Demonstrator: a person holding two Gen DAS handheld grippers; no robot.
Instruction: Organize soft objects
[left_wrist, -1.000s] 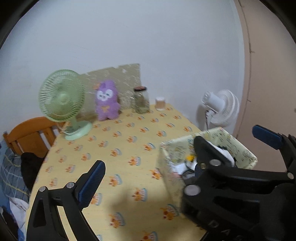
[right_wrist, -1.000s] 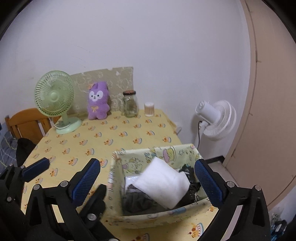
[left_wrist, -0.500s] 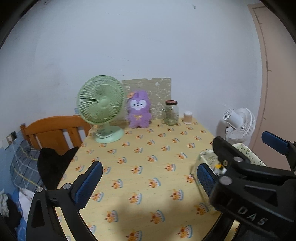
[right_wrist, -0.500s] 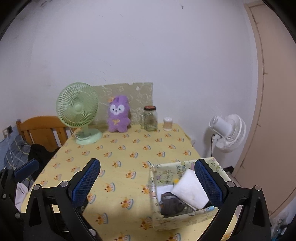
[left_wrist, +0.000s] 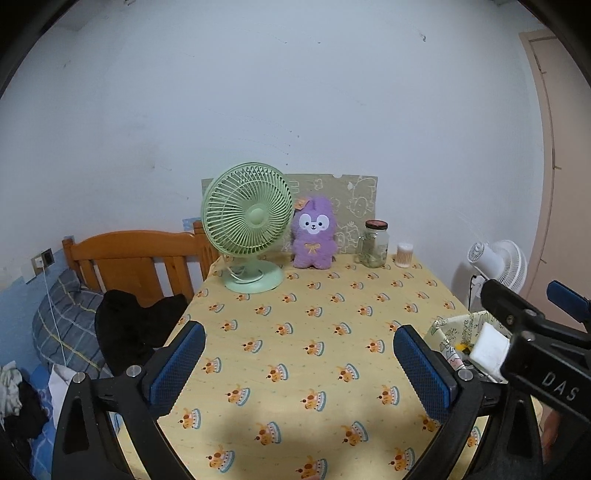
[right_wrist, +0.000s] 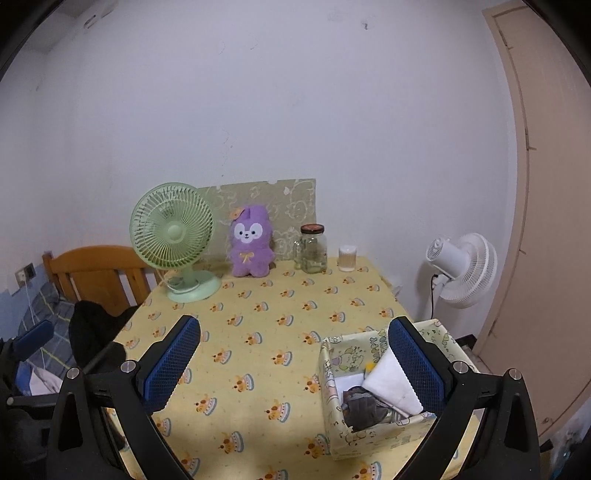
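Both the left gripper (left_wrist: 297, 363) and right gripper (right_wrist: 293, 360) hover released over bare counter (right_wrist: 273, 325); the patterned box (right_wrist: 334, 424) sits at its right edge.

A lived-in home bedroom is showing here: a wooden headboard (left_wrist: 129, 254) and plaid bedding (left_wrist: 61, 332) are sitting beside a table (right_wrist: 280, 332) wearing a cartoon-print cloth, with a green desk fan (right_wrist: 173, 240), purple plush toy (right_wrist: 251, 242) and glass jar (right_wrist: 314, 248) standing along the wall.
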